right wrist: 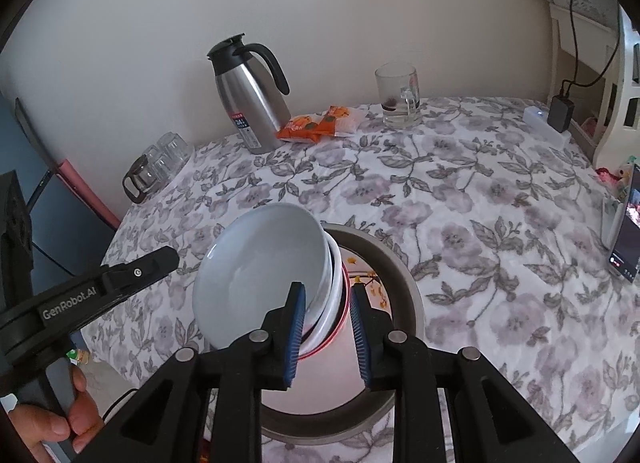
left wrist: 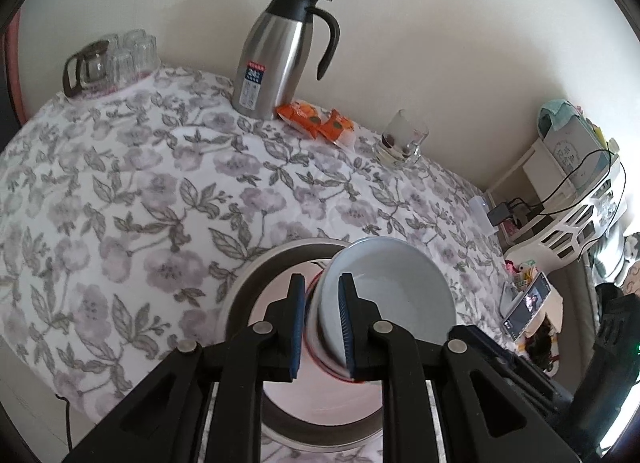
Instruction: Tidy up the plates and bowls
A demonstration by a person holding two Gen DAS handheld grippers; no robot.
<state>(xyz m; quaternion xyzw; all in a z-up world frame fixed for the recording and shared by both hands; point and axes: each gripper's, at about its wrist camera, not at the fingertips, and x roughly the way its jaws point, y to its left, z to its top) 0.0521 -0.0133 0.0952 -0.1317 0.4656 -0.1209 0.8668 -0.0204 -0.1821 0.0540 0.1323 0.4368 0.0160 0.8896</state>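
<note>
A stack of nested bowls stands tilted on a large plate (left wrist: 240, 291) with a grey-brown rim and a pink centre. The top bowl (left wrist: 392, 283) is pale blue-grey; white bowls lie under it, the lowest with a red rim line. My left gripper (left wrist: 322, 281) is shut on the stack's near wall, one pad outside and one inside. In the right wrist view the same top bowl (right wrist: 260, 263) and plate (right wrist: 408, 287) show. My right gripper (right wrist: 328, 287) straddles the stack's rim, with a thin gap at its outer pad. One black finger (right wrist: 156, 261) of my left gripper shows left of the bowls.
A steel jug (right wrist: 248, 103), orange snack packets (right wrist: 316, 125) and a glass mug (right wrist: 398, 97) stand along the wall. A glass pot with upturned glasses (right wrist: 156, 167) sits at the far left corner. A phone (right wrist: 628, 235) stands at the right edge. A hand (right wrist: 76, 403) grips the left gripper's handle.
</note>
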